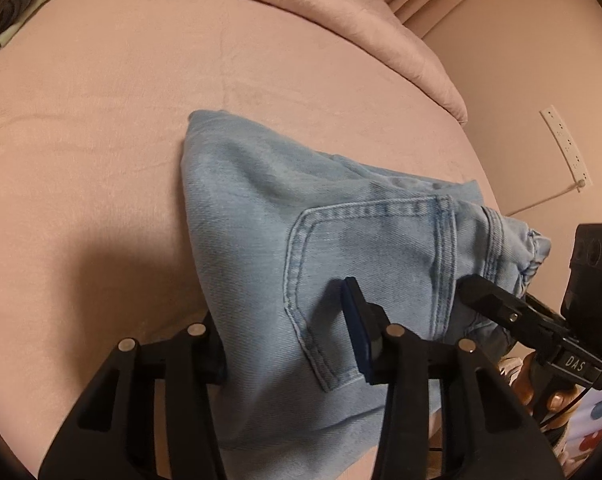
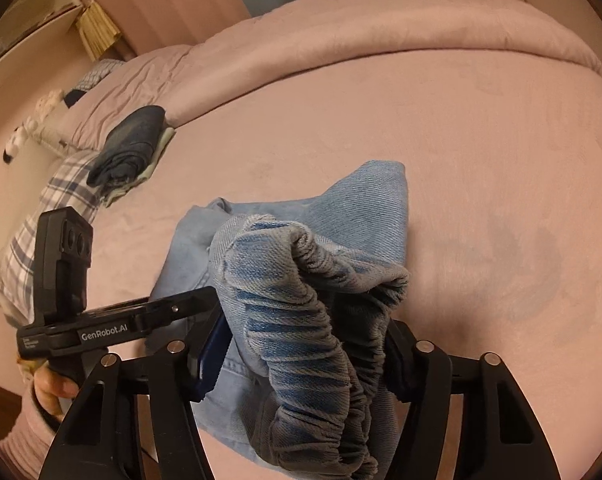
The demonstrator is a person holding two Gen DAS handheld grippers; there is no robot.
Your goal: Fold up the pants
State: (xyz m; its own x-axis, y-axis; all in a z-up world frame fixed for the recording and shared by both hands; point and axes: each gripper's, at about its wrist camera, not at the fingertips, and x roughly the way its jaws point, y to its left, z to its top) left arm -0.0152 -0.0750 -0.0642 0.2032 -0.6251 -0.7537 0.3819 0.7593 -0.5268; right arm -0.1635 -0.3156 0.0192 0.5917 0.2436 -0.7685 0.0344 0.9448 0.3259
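Two grippers on light-blue pants (image 1: 285, 216), bunched on pink bed (image 1: 101, 120) at centre. Left gripper (image 1: 289, 340), at seven o'clock of denim, clamped on pocket side. Right gripper (image 2: 305, 360), at five o'clock, clenched on elastic waistband (image 2: 321, 340). Folded dark clothes (image 2: 133, 140) at ten o'clock.

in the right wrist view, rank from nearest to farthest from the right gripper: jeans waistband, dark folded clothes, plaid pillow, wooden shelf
1. jeans waistband, bunched between the right gripper's fingers
2. plaid pillow, left, behind the left gripper
3. dark folded clothes, upper left on the bed
4. wooden shelf, far top left
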